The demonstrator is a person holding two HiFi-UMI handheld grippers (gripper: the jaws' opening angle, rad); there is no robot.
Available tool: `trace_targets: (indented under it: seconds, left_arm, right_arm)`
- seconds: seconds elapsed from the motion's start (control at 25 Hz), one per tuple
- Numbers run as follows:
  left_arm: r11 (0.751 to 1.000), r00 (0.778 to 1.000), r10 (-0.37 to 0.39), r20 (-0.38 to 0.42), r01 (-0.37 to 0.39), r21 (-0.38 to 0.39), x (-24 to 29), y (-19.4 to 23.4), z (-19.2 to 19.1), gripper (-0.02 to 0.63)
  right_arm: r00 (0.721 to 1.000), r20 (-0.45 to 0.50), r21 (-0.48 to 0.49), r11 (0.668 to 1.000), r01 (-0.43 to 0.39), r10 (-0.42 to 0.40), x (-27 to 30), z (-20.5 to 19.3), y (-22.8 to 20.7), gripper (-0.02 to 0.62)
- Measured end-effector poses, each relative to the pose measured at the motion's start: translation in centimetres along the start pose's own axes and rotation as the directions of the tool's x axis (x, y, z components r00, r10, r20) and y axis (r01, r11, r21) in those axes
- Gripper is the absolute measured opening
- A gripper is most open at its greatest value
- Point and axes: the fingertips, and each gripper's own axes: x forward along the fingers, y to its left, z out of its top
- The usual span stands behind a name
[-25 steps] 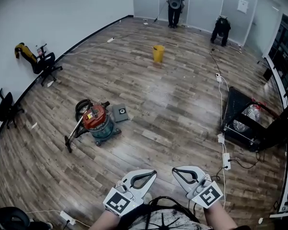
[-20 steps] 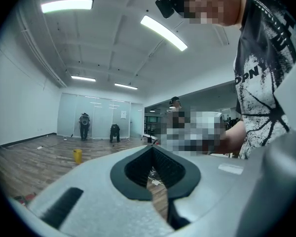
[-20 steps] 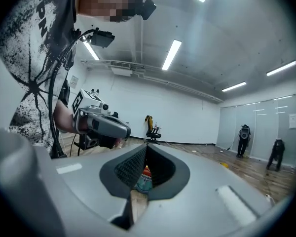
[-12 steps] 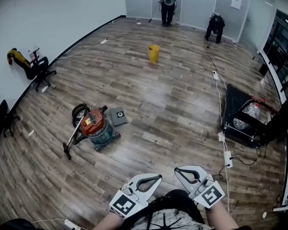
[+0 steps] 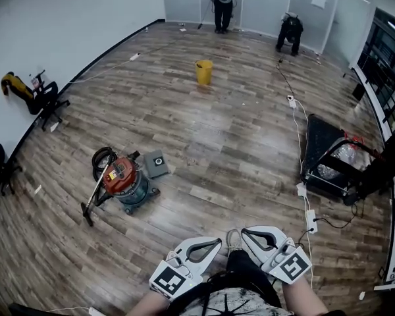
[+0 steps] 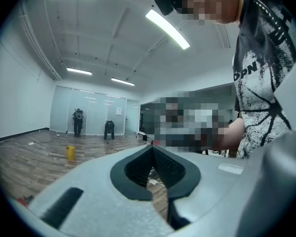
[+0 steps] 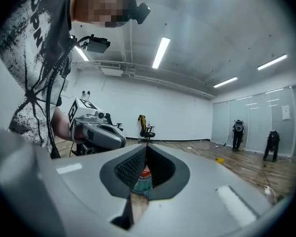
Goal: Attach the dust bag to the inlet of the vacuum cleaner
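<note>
**Visibility limits.** The vacuum cleaner (image 5: 122,176) stands on the wood floor (image 5: 237,130) at the left of the head view, well apart from both grippers. Its red top and teal drum are clear, but the inlet cannot be made out at this size. The dust bag (image 5: 157,164) — a flat grey square piece — lies on the floor just beside the vacuum cleaner, on its right. Whether the two touch cannot be told. A dark hose (image 5: 105,155) coils behind the drum, and a wand (image 5: 95,199) slants from the drum down to the floor on its left. In the right gripper view only a narrow strip of the vacuum cleaner shows, through the hollow behind the jaws. Both forearms are cut off by the lower edge of the head view.

**Hand pose.** The left gripper (image 5: 217,241) and the right gripper (image 5: 244,232) sit low and close to the body, side by side and near each other, with their tips angled slightly inward. Both point roughly level across the room.
- Left gripper: jaws together, nothing between them.
- Right gripper: jaws together, nothing between them.

**Background.** A yellow bucket (image 5: 203,71) stands mid-floor, far beyond the vacuum cleaner. Two persons (image 5: 222,5) are at the far wall — too small for detail.
</note>
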Motion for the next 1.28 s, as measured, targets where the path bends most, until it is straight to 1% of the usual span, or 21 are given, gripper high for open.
trace_targets:
  seconds: [0.12, 0.16, 0.28, 0.4, 0.56, 0.68, 0.8, 0.84, 0.96, 1.04, 1.08, 1.2, 1.28]
  left_arm:
    - [1.000, 1.000, 0.013, -0.011, -0.013, -0.006, 2.6, 1.9, -0.1, 0.002]
    - [1.000, 1.000, 0.023, -0.012, -0.023, -0.014, 3.5, 2.7, -0.1, 0.001]
    - [0.998, 0.999, 0.052, -0.010, -0.052, -0.036, 6.3, 5.0, 0.5, 0.002]
    - [0.997, 0.997, 0.073, -0.019, -0.073, -0.001, 9.3, 7.6, 1.3, 0.002]
    - [0.993, 0.993, 0.118, -0.016, -0.118, 0.001, 13.1, 10.8, 2.4, 0.002]
    - [0.988, 0.988, 0.151, -0.013, -0.151, -0.013, 15.7, 13.0, 3.2, 0.002]
    - [0.982, 0.983, 0.178, -0.035, -0.180, -0.063, 18.4, 14.5, 3.6, 0.002]
    - [0.980, 0.982, 0.186, -0.035, -0.188, -0.070, 19.2, 15.0, 3.9, 0.002]
    - [0.977, 0.977, 0.210, -0.035, -0.211, -0.035, 20.6, 16.3, 4.5, 0.002]
    - [0.970, 0.971, 0.234, -0.040, -0.236, -0.053, 21.1, 17.1, 4.3, 0.001]
    - [0.968, 0.969, 0.244, -0.040, -0.246, -0.050, 21.4, 17.4, 4.3, 0.002]
    - [0.965, 0.965, 0.262, -0.030, -0.261, 0.026, 21.9, 18.6, 4.7, 0.001]
    - [0.961, 0.961, 0.275, -0.030, -0.274, 0.035, 21.9, 19.4, 4.7, 0.002]
  right_arm:
    - [1.000, 0.018, 0.056, 0.998, -0.018, 0.017, 0.8, -0.5, -3.7, 0.008]
    - [0.999, 0.024, 0.061, 0.998, -0.027, 0.025, 1.2, -0.6, -4.9, 0.006]
    - [0.998, 0.029, 0.035, 0.998, -0.053, 0.052, 2.5, -0.6, -8.5, 0.008]
    - [0.996, 0.041, 0.030, 0.996, -0.086, 0.084, 3.5, -0.4, -12.0, 0.006]
    - [0.992, 0.042, 0.029, 0.992, -0.124, 0.123, 4.1, -0.9, -16.7, 0.006]
    - [0.988, 0.051, 0.062, 0.987, -0.146, 0.143, 4.3, -1.0, -20.4, 0.006]
    - [0.985, 0.084, 0.076, 0.984, -0.160, 0.154, 4.3, -0.6, -23.6, 0.006]
    - [0.983, 0.085, 0.074, 0.983, -0.167, 0.161, 4.3, -0.7, -24.4, 0.006]
    - [0.978, 0.096, 0.068, 0.979, -0.192, 0.185, 4.7, -1.3, -26.2, 0.008]
    - [0.975, 0.098, 0.072, 0.976, -0.205, 0.198, 4.9, -1.9, -27.2, 0.006]
    - [0.975, 0.093, 0.072, 0.975, -0.211, 0.204, 4.9, -2.3, -27.6, 0.006]
    - [0.970, 0.097, 0.061, 0.972, -0.227, 0.221, 5.3, -2.7, -28.9, 0.006]
    - [0.968, 0.104, 0.055, 0.970, -0.236, 0.230, 5.8, -2.6, -29.4, 0.006]
